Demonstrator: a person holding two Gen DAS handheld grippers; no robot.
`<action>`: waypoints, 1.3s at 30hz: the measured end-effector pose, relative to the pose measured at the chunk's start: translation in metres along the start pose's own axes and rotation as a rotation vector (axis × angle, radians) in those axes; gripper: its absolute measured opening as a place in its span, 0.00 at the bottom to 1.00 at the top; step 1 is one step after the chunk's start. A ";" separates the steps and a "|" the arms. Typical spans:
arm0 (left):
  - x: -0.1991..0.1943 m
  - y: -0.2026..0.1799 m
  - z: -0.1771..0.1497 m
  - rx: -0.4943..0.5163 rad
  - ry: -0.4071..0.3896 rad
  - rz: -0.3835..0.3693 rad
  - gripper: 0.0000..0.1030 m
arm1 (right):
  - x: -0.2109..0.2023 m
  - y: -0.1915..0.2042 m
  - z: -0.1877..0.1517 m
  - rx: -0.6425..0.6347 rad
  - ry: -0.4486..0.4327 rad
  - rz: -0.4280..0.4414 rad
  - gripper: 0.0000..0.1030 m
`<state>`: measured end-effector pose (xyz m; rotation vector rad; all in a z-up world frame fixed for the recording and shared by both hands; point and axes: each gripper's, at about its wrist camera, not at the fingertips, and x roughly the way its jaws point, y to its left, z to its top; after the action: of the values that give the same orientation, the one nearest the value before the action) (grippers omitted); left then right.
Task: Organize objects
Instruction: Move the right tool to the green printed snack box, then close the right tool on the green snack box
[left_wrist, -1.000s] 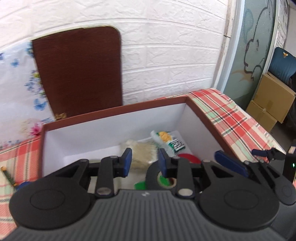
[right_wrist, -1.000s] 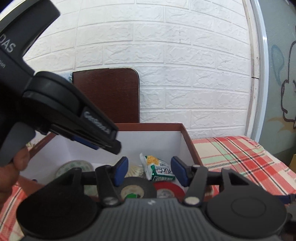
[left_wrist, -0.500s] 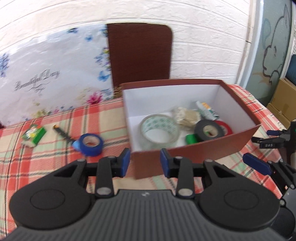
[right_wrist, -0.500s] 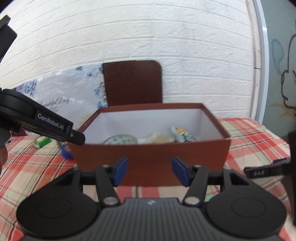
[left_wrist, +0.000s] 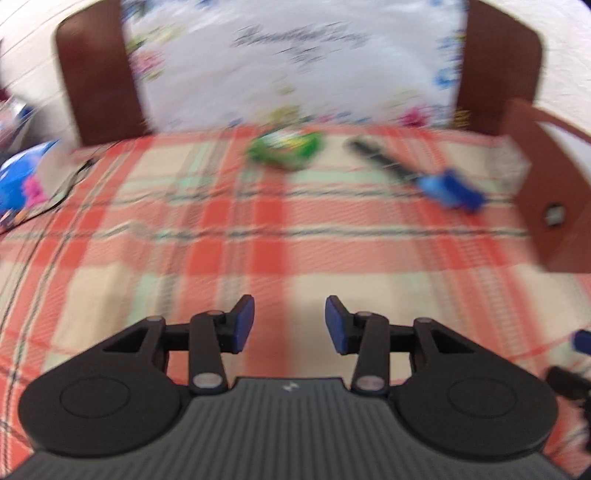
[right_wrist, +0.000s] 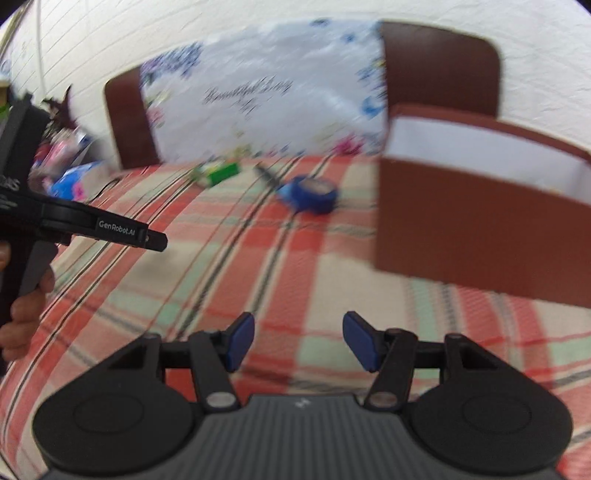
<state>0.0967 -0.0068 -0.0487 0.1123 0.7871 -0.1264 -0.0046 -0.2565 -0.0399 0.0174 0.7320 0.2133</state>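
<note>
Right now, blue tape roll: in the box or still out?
Out. The blue tape roll lies on the plaid cloth left of the brown box, beside a dark pen.

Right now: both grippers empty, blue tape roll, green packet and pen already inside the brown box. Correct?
Not quite. The blue tape roll, green packet and pen lie on the plaid tablecloth, left of the brown box, as the right wrist view shows. The left gripper, jaws opening, and right gripper are empty.
</note>
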 end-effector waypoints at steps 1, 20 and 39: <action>0.005 0.018 -0.005 -0.019 -0.024 0.022 0.56 | 0.007 0.007 0.000 -0.011 0.019 0.014 0.53; -0.001 0.101 -0.033 -0.322 -0.293 0.064 0.74 | 0.212 0.125 0.165 -0.361 -0.092 0.072 1.00; 0.011 0.104 -0.026 -0.299 -0.266 0.067 0.83 | 0.099 0.095 0.048 -0.314 0.010 0.142 0.67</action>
<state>0.1025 0.0987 -0.0691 -0.1586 0.5291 0.0406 0.0816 -0.1414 -0.0609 -0.2312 0.7012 0.4628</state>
